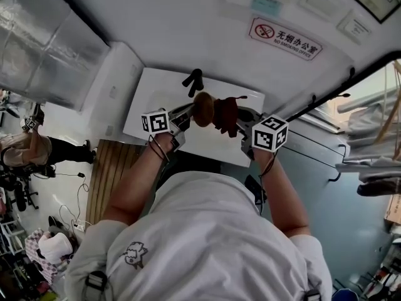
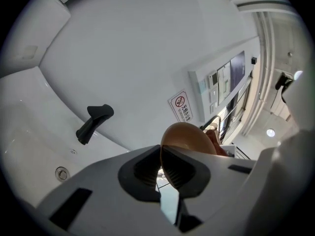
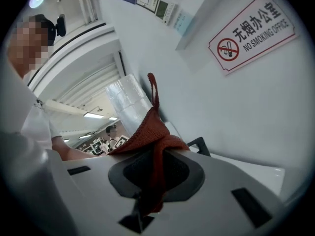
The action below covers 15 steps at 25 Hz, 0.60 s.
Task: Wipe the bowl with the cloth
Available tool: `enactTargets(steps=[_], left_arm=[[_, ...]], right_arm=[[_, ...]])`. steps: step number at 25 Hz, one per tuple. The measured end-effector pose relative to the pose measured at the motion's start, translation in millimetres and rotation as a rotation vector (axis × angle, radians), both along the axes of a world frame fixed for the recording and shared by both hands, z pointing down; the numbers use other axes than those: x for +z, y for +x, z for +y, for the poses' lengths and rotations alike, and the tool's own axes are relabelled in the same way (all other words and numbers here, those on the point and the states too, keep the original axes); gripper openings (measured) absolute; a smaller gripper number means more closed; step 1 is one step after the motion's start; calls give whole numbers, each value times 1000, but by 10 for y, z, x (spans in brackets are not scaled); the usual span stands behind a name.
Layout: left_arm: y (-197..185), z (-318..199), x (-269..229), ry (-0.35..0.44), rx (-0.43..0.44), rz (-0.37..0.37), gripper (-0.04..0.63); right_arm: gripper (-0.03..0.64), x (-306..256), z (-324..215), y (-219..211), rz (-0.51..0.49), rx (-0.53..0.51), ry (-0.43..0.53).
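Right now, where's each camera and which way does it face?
Head view: on the head, down at the sink; shirt, forearms, left gripper, right gripper show.
Left gripper view: on that gripper, facing the faucet; jaws grip the bowl.
Right gripper view: on that gripper, facing the wall; jaws grip the cloth.
Both gripper views share the sign.
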<state>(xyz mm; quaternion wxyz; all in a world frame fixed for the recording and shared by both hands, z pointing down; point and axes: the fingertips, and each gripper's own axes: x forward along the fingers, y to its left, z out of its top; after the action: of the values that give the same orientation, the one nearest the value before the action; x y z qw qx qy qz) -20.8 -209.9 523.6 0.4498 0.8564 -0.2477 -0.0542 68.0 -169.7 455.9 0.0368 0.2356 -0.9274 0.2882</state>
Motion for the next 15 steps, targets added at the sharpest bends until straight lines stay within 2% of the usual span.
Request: enactTargets(steps=[4, 10, 15], left_arm=[[37, 142, 165, 8, 36, -69, 23], [158, 346, 74, 19, 90, -49, 21], [92, 340, 122, 7, 97, 13, 23]], right_arm=[[54, 157, -164, 21, 43, 53, 14], [54, 433, -308, -73, 20, 96, -62], [54, 702, -311, -176, -28, 105, -155]])
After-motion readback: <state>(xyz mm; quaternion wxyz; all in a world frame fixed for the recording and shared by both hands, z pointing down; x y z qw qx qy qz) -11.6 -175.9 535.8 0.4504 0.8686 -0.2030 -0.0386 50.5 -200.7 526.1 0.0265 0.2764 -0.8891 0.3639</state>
